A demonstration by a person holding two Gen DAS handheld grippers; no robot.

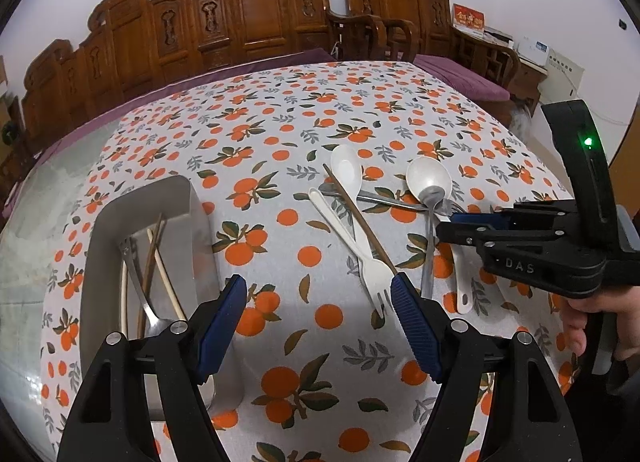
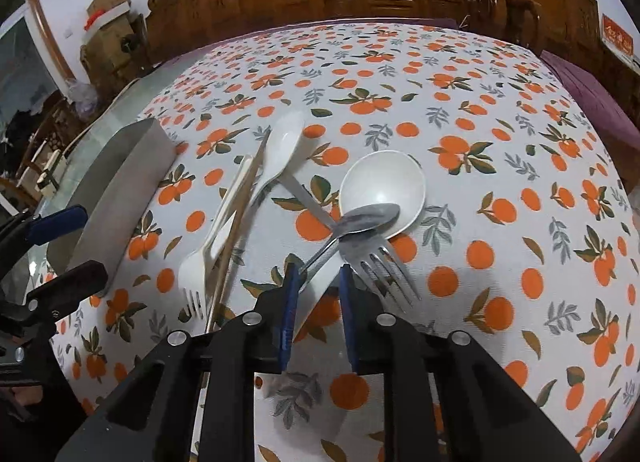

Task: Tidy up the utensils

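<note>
Loose utensils lie in a heap on the orange-print cloth: a large white spoon, a metal spoon, a metal fork, a white fork, a slim white spoon and a brown chopstick. My right gripper stands narrow, its pads on either side of the large white spoon's handle and touching it; the metal spoon's handle runs against the left pad. My left gripper hovers open with nothing in it, just right of the grey holder, which contains chopsticks and metal cutlery.
A carved wooden bench with purple cushions runs behind the table. The cloth ends on the left, where bare glass tabletop shows. A person's hand holds the right gripper's grip at the right.
</note>
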